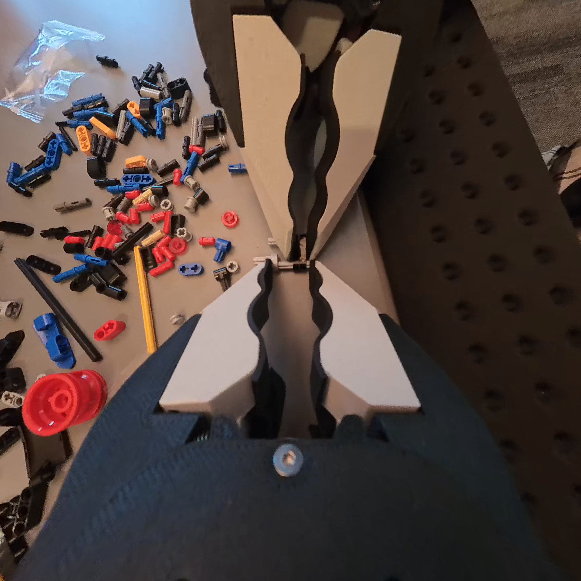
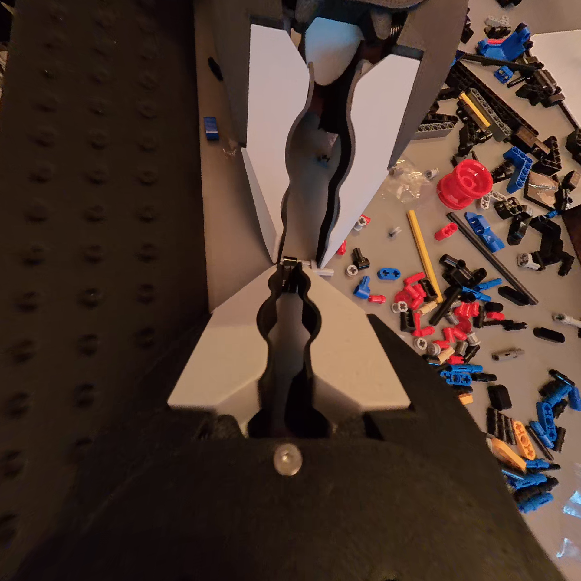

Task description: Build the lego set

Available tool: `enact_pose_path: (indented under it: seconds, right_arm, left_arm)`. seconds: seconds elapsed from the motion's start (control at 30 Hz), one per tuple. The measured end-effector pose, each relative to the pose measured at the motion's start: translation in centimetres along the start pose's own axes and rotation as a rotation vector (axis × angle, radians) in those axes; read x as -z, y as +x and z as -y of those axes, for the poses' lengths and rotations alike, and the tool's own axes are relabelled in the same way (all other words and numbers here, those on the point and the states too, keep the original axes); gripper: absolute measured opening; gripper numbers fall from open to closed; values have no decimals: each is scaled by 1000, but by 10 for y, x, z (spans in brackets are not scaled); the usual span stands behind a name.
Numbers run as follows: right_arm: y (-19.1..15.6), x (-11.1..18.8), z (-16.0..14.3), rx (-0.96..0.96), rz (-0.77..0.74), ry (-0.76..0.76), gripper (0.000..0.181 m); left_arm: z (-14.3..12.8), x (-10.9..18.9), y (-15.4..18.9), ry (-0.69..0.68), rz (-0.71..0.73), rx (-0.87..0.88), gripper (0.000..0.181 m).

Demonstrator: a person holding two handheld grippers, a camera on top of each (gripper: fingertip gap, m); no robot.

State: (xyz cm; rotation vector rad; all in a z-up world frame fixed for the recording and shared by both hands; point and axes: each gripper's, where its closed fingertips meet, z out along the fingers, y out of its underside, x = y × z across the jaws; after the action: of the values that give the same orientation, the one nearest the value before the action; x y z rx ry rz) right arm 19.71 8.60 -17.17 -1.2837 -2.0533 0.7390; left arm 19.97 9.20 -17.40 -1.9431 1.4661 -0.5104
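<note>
The small black piece (image 2: 288,276) pinched in the right claw (image 2: 290,276) is mostly hidden between the fingertips, too small to identify. Black beams (image 1: 15,515) run off the left wrist view's edge, and a clear plastic bag (image 2: 570,515) is cut off in the right wrist view.

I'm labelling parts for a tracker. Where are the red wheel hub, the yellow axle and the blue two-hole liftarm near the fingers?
red wheel hub (image 1: 61,402): left wrist view, hub face.
yellow axle (image 2: 423,251): right wrist view, mid-shaft.
blue two-hole liftarm (image 1: 190,269): left wrist view, centre.
</note>
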Motion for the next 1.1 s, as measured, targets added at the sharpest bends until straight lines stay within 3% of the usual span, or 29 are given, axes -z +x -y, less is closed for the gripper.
enact_pose_path:
  seconds: [0.13,0.23,0.8,1.1]
  right_arm:
    - [11,7,-1,-59,-55,28,31]
    - [3,5,-4,-36,-5,3,14]
    - [7,4,-5,-107,18,-9,26]
    - [5,3,-5,-110,57,-13,20]
  left_arm:
    - [1,-1,0,11,4,-12,22]
    - [2,-2,0,3,-3,-20,23]
    - [1,-1,2,-7,-22,-43,23]
    - [2,-2,2,8,-20,-35,22]
